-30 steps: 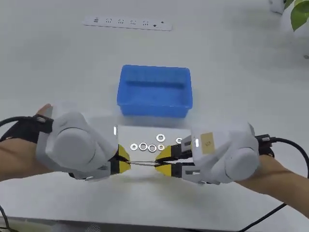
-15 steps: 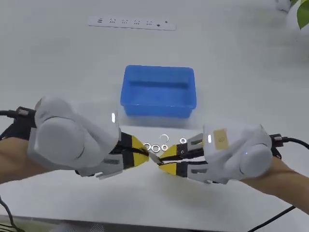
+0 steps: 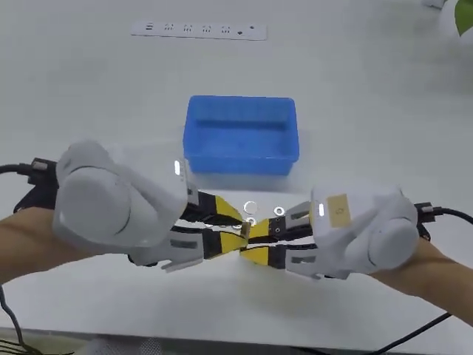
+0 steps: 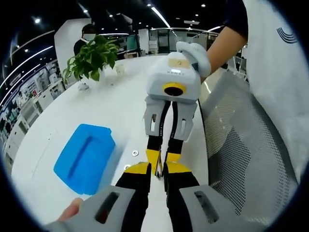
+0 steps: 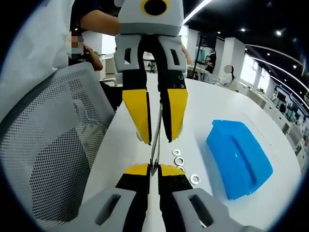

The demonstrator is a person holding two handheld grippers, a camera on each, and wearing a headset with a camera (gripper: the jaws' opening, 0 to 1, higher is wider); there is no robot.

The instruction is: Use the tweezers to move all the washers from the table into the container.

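The left claw (image 3: 233, 231) and right claw (image 3: 256, 241) meet nose to nose, both pinched on the thin metal tweezers (image 5: 153, 145), probably to settle the grip above the small silver washers (image 5: 179, 160) near the blue plastic container (image 3: 240, 133).

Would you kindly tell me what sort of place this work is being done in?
Probably an open-plan office or lab: a long white table with a power strip, a mesh office chair, a potted plant and strip ceiling lights.
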